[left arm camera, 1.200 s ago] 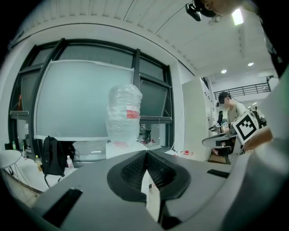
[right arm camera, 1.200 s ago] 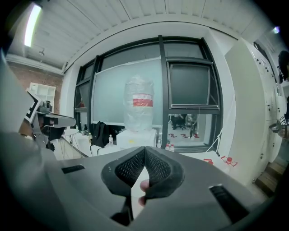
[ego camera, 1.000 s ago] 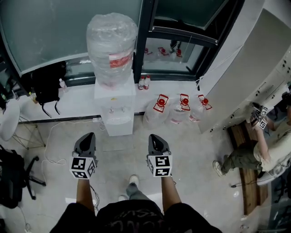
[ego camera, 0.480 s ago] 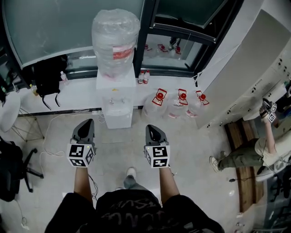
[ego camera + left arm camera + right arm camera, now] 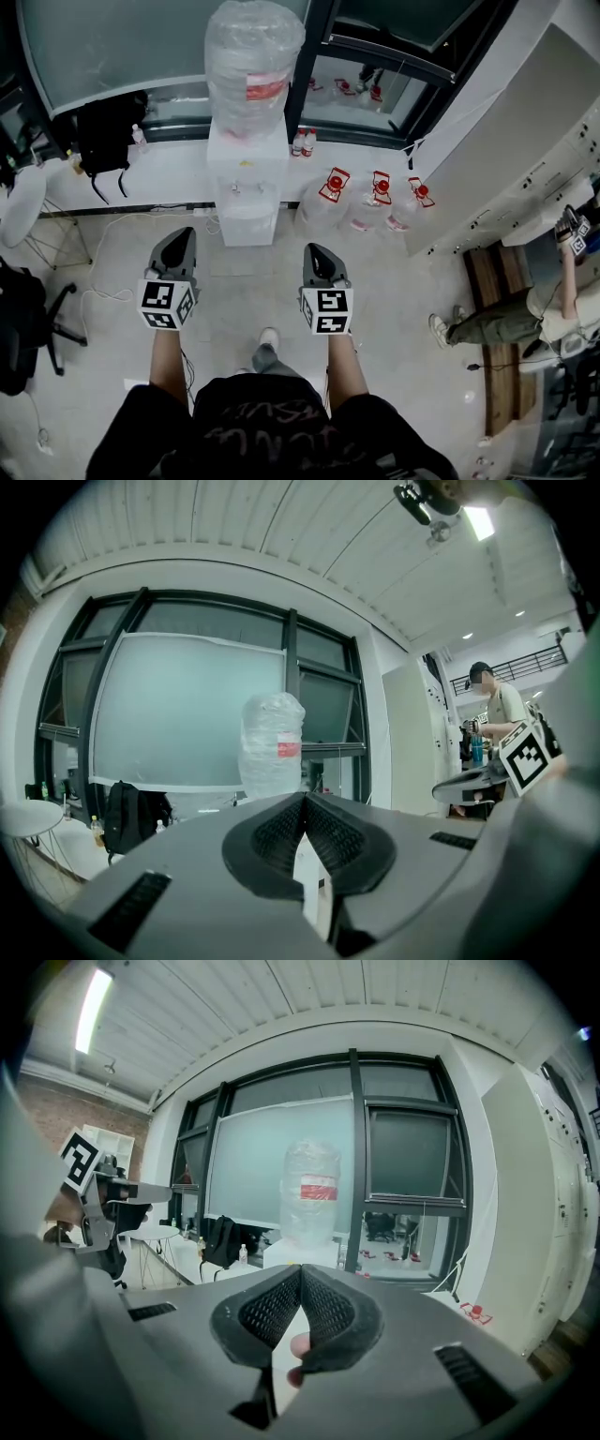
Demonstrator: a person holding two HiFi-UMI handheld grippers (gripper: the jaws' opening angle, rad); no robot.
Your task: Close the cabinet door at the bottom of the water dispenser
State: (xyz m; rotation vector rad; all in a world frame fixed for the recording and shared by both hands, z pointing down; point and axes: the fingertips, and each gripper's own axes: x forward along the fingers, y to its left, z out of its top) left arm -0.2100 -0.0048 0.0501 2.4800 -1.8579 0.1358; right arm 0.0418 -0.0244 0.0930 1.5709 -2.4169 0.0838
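Black backpack (image 5: 103, 141): set on the ledge, far left. Left gripper (image 5: 178, 236): held level, jaws pressed together, nothing gripped. Water dispenser (image 5: 246, 183): stood against the ledge, ahead between both grippers, well apart from them; cabinet door (image 5: 246, 225) located at its lower front. Right gripper (image 5: 315, 253): tilted slightly down, jaws closed, empty. Water jugs (image 5: 375, 202): grouped on the floor beside the dispenser.

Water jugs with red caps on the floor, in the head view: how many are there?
3, in a row right of the water dispenser: the first jug beside it, the middle jug, and the last jug farthest right. Others may be hidden.
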